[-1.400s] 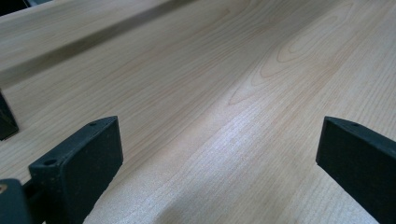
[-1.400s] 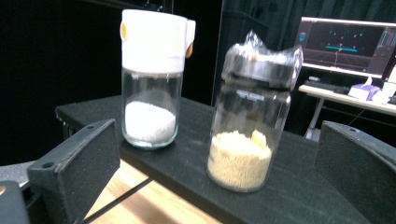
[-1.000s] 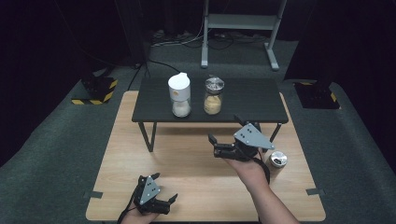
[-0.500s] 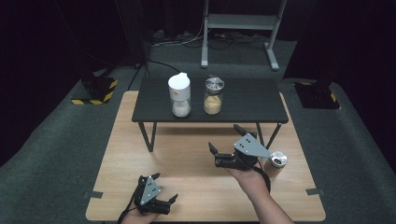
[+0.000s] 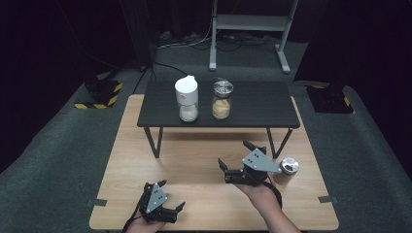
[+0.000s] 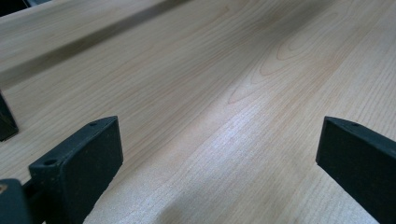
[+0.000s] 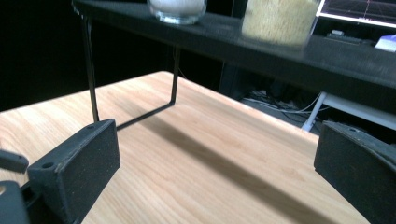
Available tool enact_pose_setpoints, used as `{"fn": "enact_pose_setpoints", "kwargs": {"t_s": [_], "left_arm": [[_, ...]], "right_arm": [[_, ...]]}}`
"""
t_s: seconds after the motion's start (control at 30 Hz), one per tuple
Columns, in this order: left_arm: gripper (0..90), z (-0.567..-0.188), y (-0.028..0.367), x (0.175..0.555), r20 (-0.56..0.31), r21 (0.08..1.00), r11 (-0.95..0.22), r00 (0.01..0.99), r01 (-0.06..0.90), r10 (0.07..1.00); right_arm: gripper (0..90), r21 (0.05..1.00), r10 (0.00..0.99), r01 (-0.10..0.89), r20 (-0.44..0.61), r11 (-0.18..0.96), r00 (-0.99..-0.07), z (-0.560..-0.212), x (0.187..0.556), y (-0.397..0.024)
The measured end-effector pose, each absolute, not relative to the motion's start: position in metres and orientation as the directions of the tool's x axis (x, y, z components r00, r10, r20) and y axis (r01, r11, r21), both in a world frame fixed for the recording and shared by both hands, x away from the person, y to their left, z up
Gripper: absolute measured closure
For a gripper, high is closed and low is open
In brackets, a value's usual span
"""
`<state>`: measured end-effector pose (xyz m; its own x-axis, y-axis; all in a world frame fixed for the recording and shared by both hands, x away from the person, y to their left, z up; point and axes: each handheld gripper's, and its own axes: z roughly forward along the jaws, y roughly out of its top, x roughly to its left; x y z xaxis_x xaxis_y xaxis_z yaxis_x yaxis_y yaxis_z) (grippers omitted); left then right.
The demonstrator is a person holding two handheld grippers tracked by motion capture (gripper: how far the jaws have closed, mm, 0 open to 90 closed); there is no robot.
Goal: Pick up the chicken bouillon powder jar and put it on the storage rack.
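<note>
Right now the right gripper (image 5: 236, 158) is held low over the wooden table (image 5: 194, 155), centre-right of the high view, jaws spread wide w/ nothing between them. Just beside it, at the right of the frame, a small metal can (image 5: 286, 169) stands upright on the wood, not touched. In the right gripper view the jaws are pointed toward the black shelf (image 7: 280, 51), w/ the bottoms of two jars seen along the top edge: the white-lidded jar (image 5: 187, 98) at upper left and the grain jar (image 5: 222, 99) upper centre. Both jars stand near each other on the shelf, upper centre of the high view.

The left gripper (image 5: 171, 195) is parked at the bottom left of the high view, jaws also wide apart, empty; bare wood is seen between its pads (image 6: 84, 158).

Probably a reach toward a jar is in hand. To do it well, the jaws should be kept wide, lifted above the shelf edge first, then squared to one jar's body below the lid, approx. mid-height, so the neighbouring jar isn't bumped. The can should be cleared by the wrist.
</note>
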<state>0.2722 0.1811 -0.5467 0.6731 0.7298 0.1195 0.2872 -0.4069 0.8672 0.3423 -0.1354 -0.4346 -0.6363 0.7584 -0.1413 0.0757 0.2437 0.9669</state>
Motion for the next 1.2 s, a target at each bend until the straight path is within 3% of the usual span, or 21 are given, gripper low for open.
{"fn": "enact_pose_setpoints", "kwargs": {"t_s": [1.2], "left_arm": [[0.7, -0.547, 0.182, 0.271, 0.117, 0.873, -0.399, 0.674, 0.28, 0.729]], "right_arm": [[0.0, 0.896, 0.748, 0.217, -0.168, 0.388, -0.642, -0.532, 0.315, -0.153]]}}
